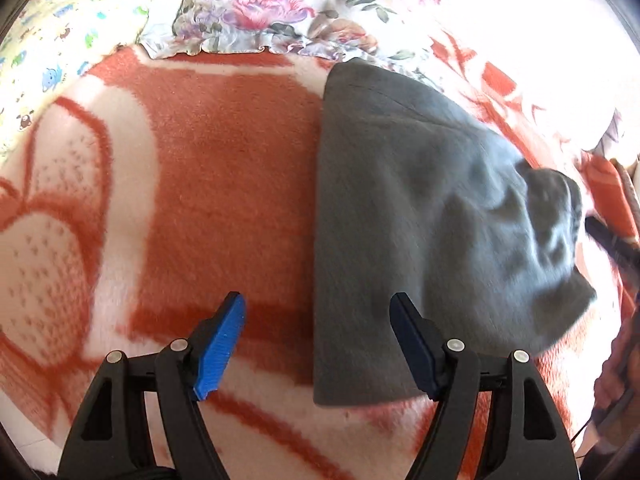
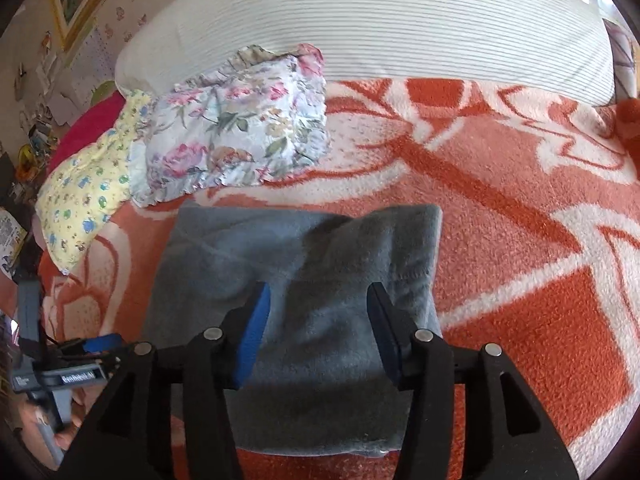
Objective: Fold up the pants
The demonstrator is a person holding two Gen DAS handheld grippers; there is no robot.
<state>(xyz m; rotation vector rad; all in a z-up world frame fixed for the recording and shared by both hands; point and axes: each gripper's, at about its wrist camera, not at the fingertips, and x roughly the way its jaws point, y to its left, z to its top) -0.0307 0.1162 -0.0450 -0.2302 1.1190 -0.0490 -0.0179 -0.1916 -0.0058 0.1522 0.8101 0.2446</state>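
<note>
The grey fleece pants [image 1: 420, 216] lie folded in a compact stack on the orange and white blanket [image 1: 224, 184]. In the left wrist view my left gripper [image 1: 318, 304] is open and empty, hovering over the pants' left edge. In the right wrist view the pants [image 2: 304, 264] lie straight ahead, with a raised fold at their far right. My right gripper [image 2: 318, 294] is open and empty just above them. The left gripper [image 2: 96, 342] shows at the lower left of that view. The right gripper's tip [image 1: 608, 236] shows dark and blurred at the right edge of the left wrist view.
A floral pillow [image 2: 236, 132] and a yellow patterned pillow [image 2: 88, 192] lie at the blanket's far left. A white striped cushion [image 2: 360, 24] runs along the back. The blanket [image 2: 520, 208] spreads wide to the right of the pants.
</note>
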